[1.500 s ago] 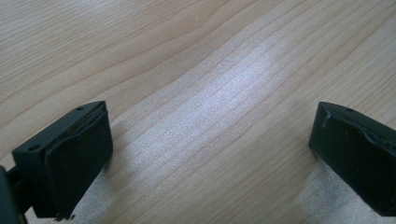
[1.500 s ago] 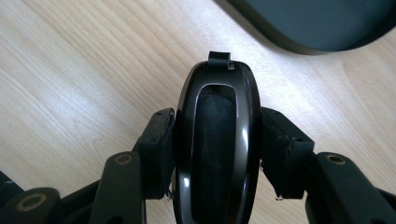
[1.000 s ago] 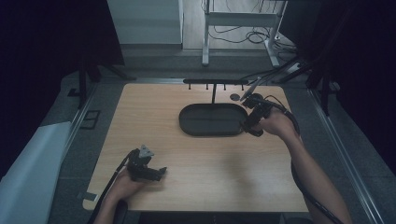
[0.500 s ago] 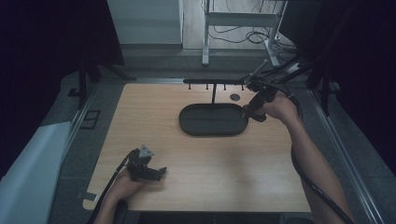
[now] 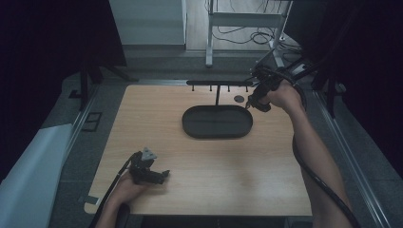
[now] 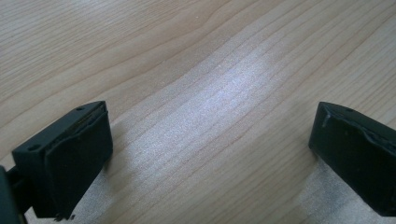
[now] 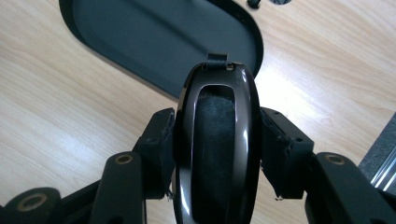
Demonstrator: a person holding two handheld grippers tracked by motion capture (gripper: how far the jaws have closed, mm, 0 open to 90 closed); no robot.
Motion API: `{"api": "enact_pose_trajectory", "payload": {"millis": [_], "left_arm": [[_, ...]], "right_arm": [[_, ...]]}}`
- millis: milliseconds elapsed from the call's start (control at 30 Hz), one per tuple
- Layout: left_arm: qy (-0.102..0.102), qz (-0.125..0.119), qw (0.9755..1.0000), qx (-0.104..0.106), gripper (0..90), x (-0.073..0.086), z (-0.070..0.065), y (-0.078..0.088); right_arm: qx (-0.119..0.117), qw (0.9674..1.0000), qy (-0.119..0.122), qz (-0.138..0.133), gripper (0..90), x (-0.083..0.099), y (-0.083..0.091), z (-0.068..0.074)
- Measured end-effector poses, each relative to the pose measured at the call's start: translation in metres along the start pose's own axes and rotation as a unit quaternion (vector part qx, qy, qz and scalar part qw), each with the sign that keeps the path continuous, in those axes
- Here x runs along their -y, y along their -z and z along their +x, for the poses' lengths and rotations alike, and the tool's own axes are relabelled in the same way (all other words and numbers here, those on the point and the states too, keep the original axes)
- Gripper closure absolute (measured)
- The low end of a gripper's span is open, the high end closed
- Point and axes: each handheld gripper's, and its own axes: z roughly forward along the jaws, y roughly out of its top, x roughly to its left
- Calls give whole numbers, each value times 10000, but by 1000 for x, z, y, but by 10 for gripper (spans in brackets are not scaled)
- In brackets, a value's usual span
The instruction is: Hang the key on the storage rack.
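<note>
My right gripper (image 7: 218, 128) is shut on a glossy dark oval object (image 7: 215, 93) with a dark fabric centre and a small strap loop at its top. It is held upright above the right end of the black oval tray (image 7: 154, 37). In the high view the right gripper (image 5: 253, 99) hovers by the tray (image 5: 217, 133) and just under the hook rack (image 5: 218, 83). My left gripper (image 5: 161, 175) rests near the table's front left. Its jaws stand wide apart over bare wood (image 6: 210, 116), with nothing between them.
A small round grey disc (image 5: 239, 99) lies on the table beside the rack's post. The rack carries several short hooks. A metal rail (image 7: 385, 163) runs along the table's right edge. Cables and a frame stand behind the table.
My right hand has risen with the oval object and moved from the tray's right end toward the back, nearer the rack. The left hand has stayed put.
</note>
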Motion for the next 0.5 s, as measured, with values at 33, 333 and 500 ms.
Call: {"api": "enact_pose_trajectory", "payload": {"millis": [33, 333, 500], "left_arm": [[0, -1, 10000, 0, 0, 0, 0, 0], [12, -12, 10000, -3, 0, 0, 0, 0], [-1, -10, 10000, -4, 0, 0, 0, 0]], "right_arm": [[1, 10000, -29, -15, 487, -2, 1, -1], [71, 9996, -203, -165, 487, -15, 14, -8], [119, 9994, -236, -237, 487, -23, 20, -9]]}}
